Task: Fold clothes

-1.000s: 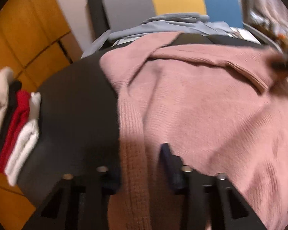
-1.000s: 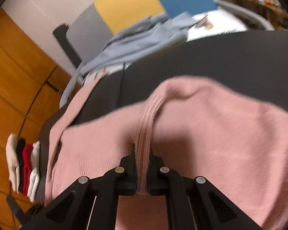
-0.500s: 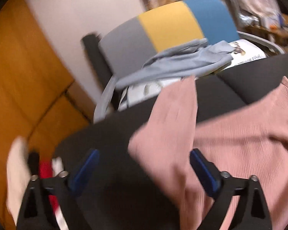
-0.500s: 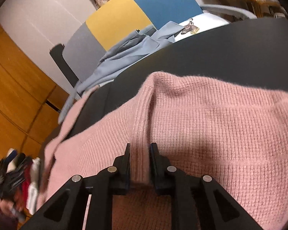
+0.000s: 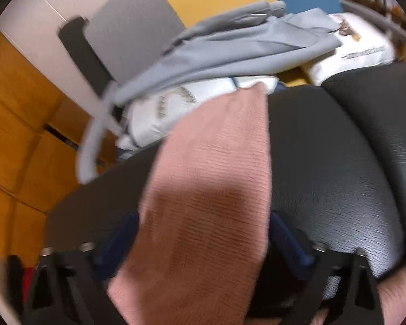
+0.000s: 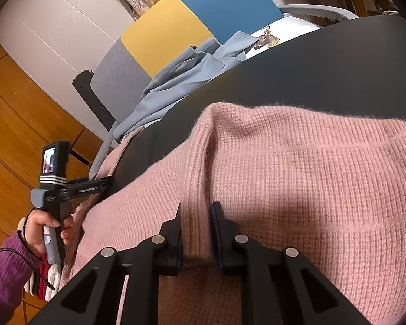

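Pink knitted wool fills the near part of both views. In the right wrist view the right gripper (image 6: 196,233) has its two black fingers closed on a ribbed fold of the pink knitted sweater (image 6: 297,178), which lies spread on the black textured table (image 6: 324,62). In the left wrist view the picture is blurred; a long strip of the same sweater (image 5: 208,189) runs up between the two blue-padded fingers of the left gripper (image 5: 203,241). These fingers stand wide apart, and the strip covers their inner sides, so I cannot tell if they touch it. The lower end of the strip is cut off by the frame.

At the left edge of the right wrist view, a hand in a purple sleeve (image 6: 44,224) holds the left gripper's handle, partly hiding a stack of folded white and red clothes (image 6: 47,276). Beyond the table, a grey-blue garment (image 6: 186,81) lies over a white printed cushion (image 6: 281,29) on a chair with a grey, yellow and blue back (image 6: 192,27).
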### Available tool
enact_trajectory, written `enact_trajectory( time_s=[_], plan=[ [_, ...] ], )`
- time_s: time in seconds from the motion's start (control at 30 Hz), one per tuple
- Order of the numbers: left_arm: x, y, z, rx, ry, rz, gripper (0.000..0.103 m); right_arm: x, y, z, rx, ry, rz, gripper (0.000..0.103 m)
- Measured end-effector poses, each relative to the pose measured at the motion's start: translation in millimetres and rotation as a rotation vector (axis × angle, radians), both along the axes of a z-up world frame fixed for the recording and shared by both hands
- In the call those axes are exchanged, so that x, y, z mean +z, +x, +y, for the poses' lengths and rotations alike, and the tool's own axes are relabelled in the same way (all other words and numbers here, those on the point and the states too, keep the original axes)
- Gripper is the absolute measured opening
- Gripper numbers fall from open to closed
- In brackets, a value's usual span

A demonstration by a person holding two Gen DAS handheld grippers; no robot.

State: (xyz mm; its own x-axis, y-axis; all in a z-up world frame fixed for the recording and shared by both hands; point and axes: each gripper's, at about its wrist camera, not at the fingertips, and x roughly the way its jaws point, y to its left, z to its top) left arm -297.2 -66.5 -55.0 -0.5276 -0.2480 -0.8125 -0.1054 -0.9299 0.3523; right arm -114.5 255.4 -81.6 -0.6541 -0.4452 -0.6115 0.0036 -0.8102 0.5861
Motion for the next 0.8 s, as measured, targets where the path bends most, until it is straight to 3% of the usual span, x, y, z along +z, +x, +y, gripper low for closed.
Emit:
enact_trajectory(
  time_s=[0.03, 0.07, 0.1, 0.23, 0.6, 0.8],
  plan=[
    [1, 2, -3, -0.012, 0.047, -0.013, 0.054, 0, 0, 0, -0.001, 0.0, 0.0, 0.016],
    [2, 5, -5, -0.014, 0.063, -0.023, 0.017, -1, 0, 0, -0.002, -0.001, 0.0, 0.016],
    [3, 7, -9, -0.007, 0.051, -0.023, 0.007, -1, -1, -1, -0.003, 0.0, 0.0, 0.016],
    [12, 21, -32, 0.021, 0.048, 0.0, 0.006, -1, 0, -1, -0.005, 0.001, 0.001, 0.016],
    [119, 111, -174, 0.267, 0.169, 0.247, 0.006, 1, 1, -1, -0.009, -0.001, -0.001, 0.015],
    [114, 184, -231, 0.402, 0.15, 0.239, 0.006, 1, -1, 0, -0.007, -0.001, -0.001, 0.015]
  ],
)
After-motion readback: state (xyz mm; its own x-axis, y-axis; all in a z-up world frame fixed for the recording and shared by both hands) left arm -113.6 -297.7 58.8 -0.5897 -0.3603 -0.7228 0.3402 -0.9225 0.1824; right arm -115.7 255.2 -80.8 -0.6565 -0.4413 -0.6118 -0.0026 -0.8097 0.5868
